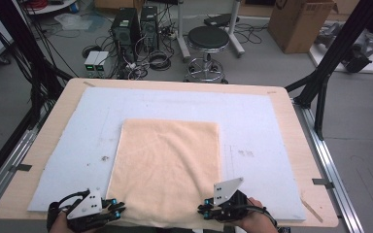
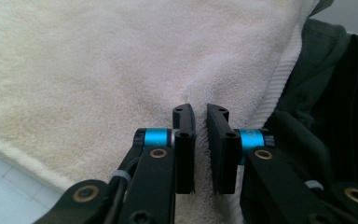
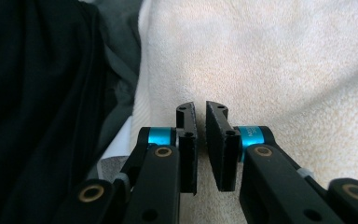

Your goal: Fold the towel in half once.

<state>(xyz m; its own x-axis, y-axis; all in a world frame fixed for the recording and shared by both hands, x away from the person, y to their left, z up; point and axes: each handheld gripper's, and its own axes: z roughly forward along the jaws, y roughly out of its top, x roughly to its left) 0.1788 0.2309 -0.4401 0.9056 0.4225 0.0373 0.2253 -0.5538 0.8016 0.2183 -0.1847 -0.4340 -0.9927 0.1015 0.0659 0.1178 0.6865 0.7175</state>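
High view: one towel (image 1: pixel 167 170) lies flat on the pad (image 1: pixel 77 145) covering the bench (image 1: pixel 291 121), its near hem at the person's edge. The two tools, left tool (image 1: pixel 118 209) and right tool (image 1: pixel 203 209), sit at its two near corners. Both gripper views show jaws drawn nearly together with a thin fold of terry pinched between, so I judge the grasp made. Folding itself looks not yet begun: the near edge has yet to be lifted and carried across.
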